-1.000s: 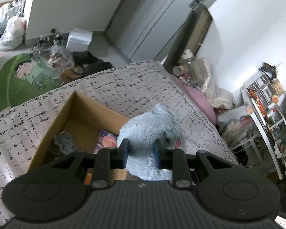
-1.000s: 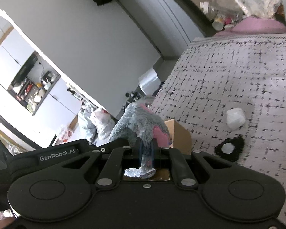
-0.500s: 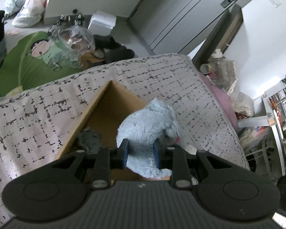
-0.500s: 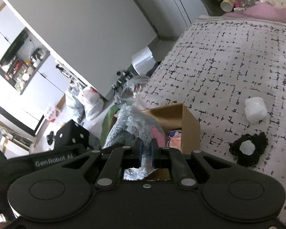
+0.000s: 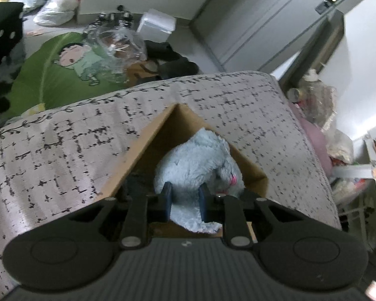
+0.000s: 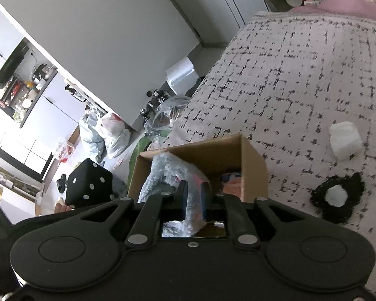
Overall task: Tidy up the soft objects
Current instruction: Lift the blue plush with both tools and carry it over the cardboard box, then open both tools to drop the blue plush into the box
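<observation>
A pale blue-grey plush toy with a pink spot hangs inside the open cardboard box on the patterned bedcover. My left gripper is shut on the plush. My right gripper is shut on another part of the same plush, low in the box. A colourful soft item lies in the box corner. A white foam block and a black fuzzy piece with a white lump lie on the cover to the right.
The bed's edge drops to a floor with a green cartoon cushion, clear plastic wrap, plastic bags and a black dice cushion. A pink pillow and clutter sit at the bed's far side.
Both grippers have carried the plush down from above the box rim into the box. The box now fills more of both views.
</observation>
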